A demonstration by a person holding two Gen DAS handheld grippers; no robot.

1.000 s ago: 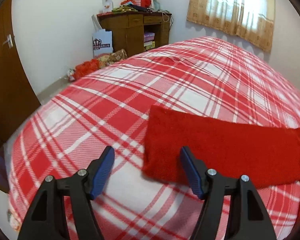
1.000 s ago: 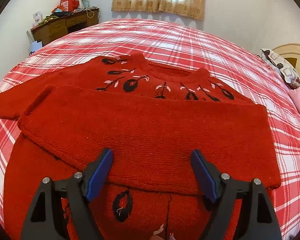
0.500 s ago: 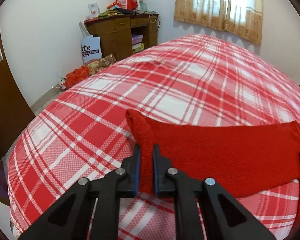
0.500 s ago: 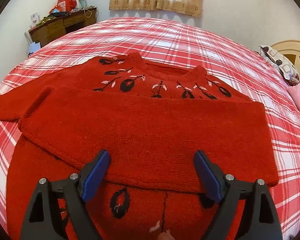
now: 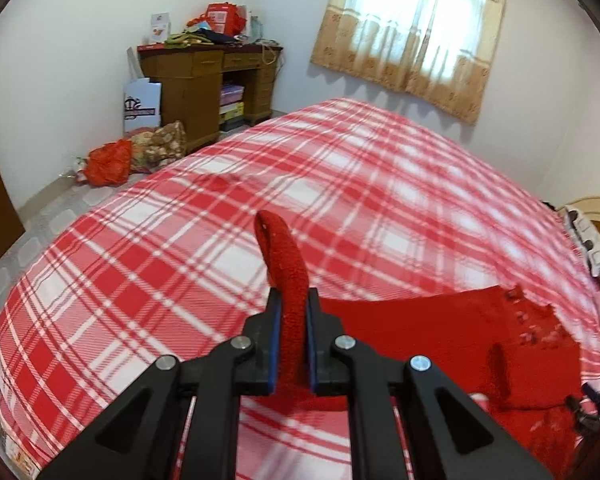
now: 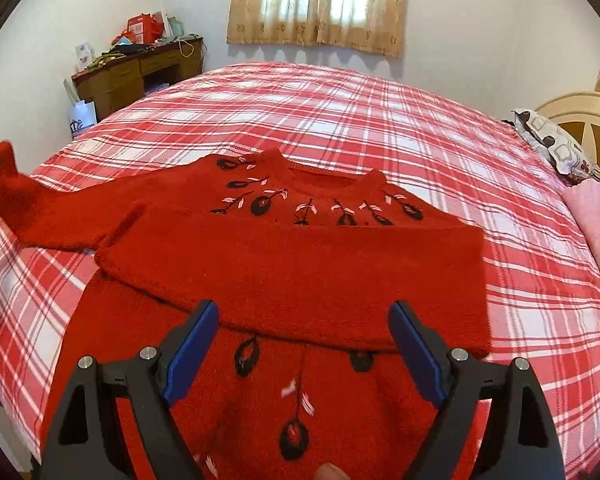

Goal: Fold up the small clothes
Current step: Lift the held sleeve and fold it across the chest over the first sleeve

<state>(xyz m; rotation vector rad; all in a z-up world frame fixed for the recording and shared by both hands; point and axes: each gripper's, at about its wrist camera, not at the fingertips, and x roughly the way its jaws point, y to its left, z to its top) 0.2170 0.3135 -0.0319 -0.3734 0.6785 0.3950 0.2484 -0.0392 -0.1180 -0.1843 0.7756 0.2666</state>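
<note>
A red knitted sweater [image 6: 300,276] with black and white flower embroidery lies flat on the plaid bed, one sleeve folded across its chest. My left gripper [image 5: 292,300] is shut on the cuff [image 5: 286,264] of the other sleeve and holds it up off the bed; that raised sleeve end [image 6: 10,184] shows at the far left of the right wrist view. The rest of the sweater [image 5: 440,332] trails to the right. My right gripper [image 6: 304,316] hovers open above the sweater's lower half with nothing between its fingers.
The red and white plaid bedspread [image 6: 380,120] covers the whole bed. A wooden desk [image 5: 204,76] piled with things stands against the far wall, with bags [image 5: 140,148] on the floor. A patterned pillow [image 6: 556,148] and pink cloth [image 6: 596,224] lie at the right by the headboard.
My left gripper closed on the sleeve cuff and lifted it off the bed. The right gripper rose a little and stayed open over the sweater.
</note>
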